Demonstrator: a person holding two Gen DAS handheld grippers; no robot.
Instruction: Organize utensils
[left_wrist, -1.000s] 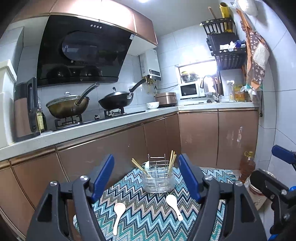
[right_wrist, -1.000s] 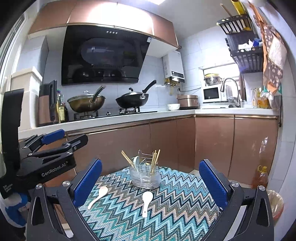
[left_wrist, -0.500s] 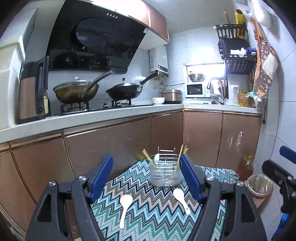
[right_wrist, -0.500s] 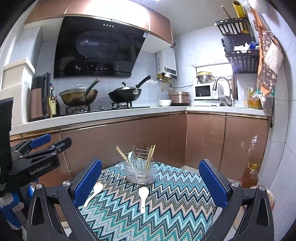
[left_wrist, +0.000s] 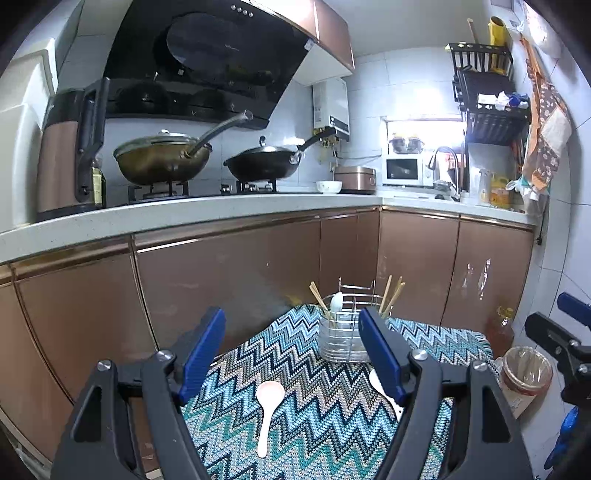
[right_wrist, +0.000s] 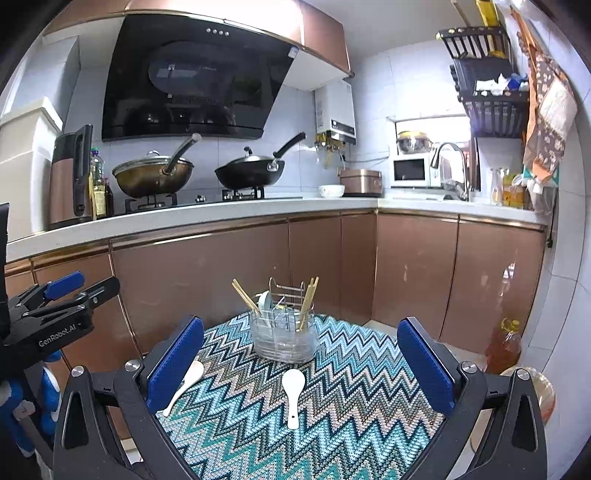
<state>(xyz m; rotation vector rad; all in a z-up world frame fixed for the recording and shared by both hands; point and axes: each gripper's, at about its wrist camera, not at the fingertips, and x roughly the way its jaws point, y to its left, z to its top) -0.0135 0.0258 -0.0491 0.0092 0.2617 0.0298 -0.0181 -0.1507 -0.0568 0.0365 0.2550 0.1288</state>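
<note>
Spoons are lying loose on the zigzag cloth (left_wrist: 314, 417): through the left camera, 1 white spoon (left_wrist: 269, 413) is sitting below the spread, empty left gripper (left_wrist: 291, 354), short of the wire caddy (left_wrist: 345, 332). Through the right camera, the right gripper (right_wrist: 301, 365) is also gaping empty over another spoon (right_wrist: 293, 393); I reckon a clumsy pinch risks skidding it or bunching the cloth.
</note>
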